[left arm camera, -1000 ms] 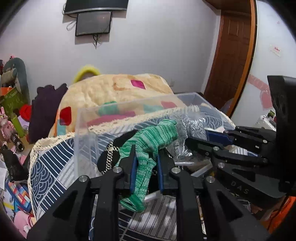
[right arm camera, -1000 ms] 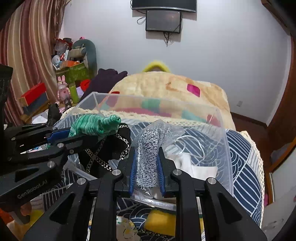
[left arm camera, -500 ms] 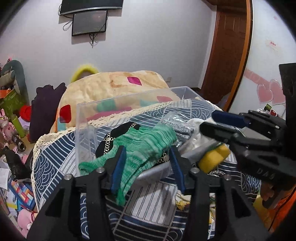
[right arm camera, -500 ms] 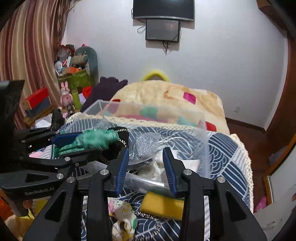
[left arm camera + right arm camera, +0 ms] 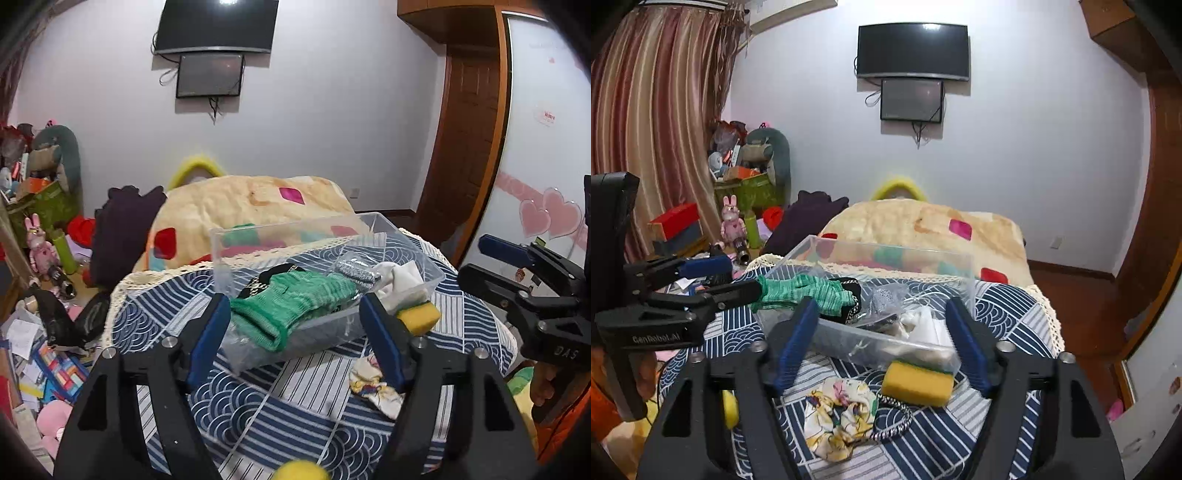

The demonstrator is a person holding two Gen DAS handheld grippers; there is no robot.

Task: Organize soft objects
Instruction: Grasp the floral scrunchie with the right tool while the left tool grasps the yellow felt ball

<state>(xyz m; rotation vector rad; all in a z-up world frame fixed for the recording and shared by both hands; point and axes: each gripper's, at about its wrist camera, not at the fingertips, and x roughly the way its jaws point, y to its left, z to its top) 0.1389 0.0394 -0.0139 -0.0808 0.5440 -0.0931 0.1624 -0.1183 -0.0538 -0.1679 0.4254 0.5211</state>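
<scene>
A clear plastic box stands on the blue patterned bedspread. A green knitted sock lies in it, draped over its near rim, beside a bagged grey item and white cloth. A yellow sponge and a floral scrunchie lie on the bedspread before the box. My left gripper is open and empty, back from the box. My right gripper is open and empty above the sponge.
A black-and-white cord lies by the scrunchie. A cream quilt is piled behind the box. Toys and clutter fill the floor at the left. A wooden door is at the right. A yellow ball sits near the left.
Both grippers opened, let go of the green sock and the grey bagged item into the box, and pulled back and up from it.
</scene>
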